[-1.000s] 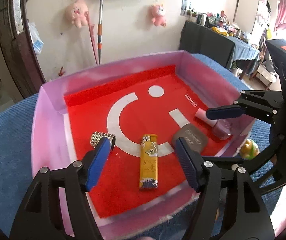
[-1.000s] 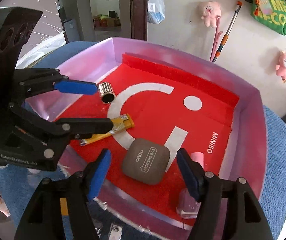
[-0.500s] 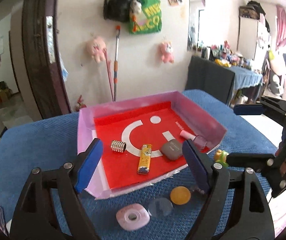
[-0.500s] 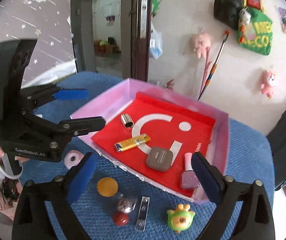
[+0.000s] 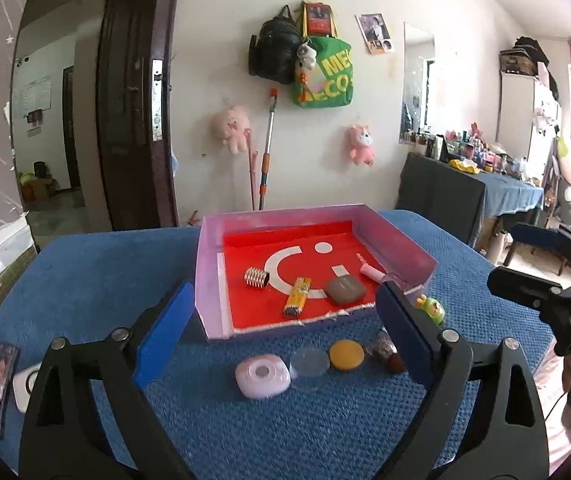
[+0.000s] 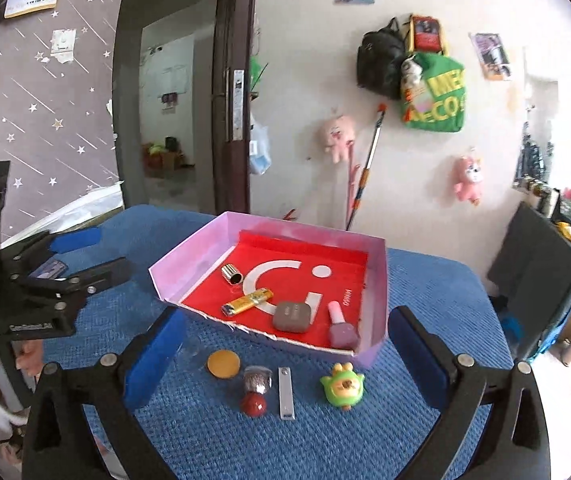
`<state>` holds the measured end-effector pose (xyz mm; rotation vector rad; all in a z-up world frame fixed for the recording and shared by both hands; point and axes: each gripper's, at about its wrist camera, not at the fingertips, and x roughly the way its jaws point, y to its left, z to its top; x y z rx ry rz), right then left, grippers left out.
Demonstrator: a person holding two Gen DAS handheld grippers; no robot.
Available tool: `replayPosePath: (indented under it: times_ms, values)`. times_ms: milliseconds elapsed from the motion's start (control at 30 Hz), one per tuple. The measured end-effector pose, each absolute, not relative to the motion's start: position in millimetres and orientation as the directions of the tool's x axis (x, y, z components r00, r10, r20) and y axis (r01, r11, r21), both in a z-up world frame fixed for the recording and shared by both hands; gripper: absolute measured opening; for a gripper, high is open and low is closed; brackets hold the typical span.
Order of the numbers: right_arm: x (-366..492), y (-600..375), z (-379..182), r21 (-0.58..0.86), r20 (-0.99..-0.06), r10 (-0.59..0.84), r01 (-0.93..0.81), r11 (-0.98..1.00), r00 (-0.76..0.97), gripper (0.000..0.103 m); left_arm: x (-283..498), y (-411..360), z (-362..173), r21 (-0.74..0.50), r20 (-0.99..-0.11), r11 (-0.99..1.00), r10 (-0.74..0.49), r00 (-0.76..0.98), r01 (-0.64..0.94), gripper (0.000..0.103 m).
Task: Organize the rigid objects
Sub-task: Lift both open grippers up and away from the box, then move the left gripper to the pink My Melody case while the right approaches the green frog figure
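On the blue table point(image 5: 85, 280), a row of loose items lies along the near, open edge of the pink-walled tray point(image 5: 205, 264), and that row is what the next pick turns on. Taken left to right in the left wrist view: a lilac rounded case point(image 5: 262, 375), a clear disc point(image 5: 309, 362), an orange disc point(image 5: 346, 355), a small glitter-filled bottle with a red cap point(image 5: 389, 354) and, further right by the tray corner, a green toy point(image 5: 430, 308).

The left tongs point(image 5: 281, 336) hang above the lilac case and the clear disc, both of which sit below and between the two blue pads, apart from them. The jaws are opening, already wide, with nothing gripped. I judge this hand the nearer one for the lilac case, which is squat and has no real long axis.

In the right wrist view the right tongs point(image 6: 285, 360) are released to their widest and also hold nothing. Below and between their pads lie the orange disc point(image 6: 223, 364), the red-capped bottle point(image 6: 255, 390), a metal nail clipper point(image 6: 286, 393) and the green toy point(image 6: 343, 386). The bottle and the clipper both have their long axes running towards the camera, across the line between the pads, so this hand looks better placed for either.

Already inside the tray point(image 6: 381, 280) are a studded silver cylinder point(image 6: 232, 274), a yellow lighter point(image 6: 247, 302), a grey compact point(image 6: 292, 317) and a nail polish bottle point(image 6: 340, 326).
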<state>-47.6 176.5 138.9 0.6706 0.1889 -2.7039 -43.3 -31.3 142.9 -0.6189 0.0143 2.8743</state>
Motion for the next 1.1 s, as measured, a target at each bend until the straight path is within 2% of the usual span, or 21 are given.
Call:
replayPosePath:
  times_ms: [333,600,1100]
  values:
    - [-12,180,97,-0.014,-0.435,-0.266,0.301,-0.953,-0.861,0.103,-19,-26,99,-0.049,-0.458,-0.986,0.162,-0.874,-0.157,0.093]
    - [-8,185,56,0.039,-0.477,-0.253,0.268,-0.963,-0.841,0.103,-20,-25,65,-0.092,-0.546,-0.985,0.171,-0.82,-0.144,0.093]
    - [-15,191,35,0.075,-0.517,-0.247,0.243,-0.967,-0.82,0.103,-37,-31,58,-0.105,-0.595,-0.988,0.156,-0.788,-0.116,0.093]
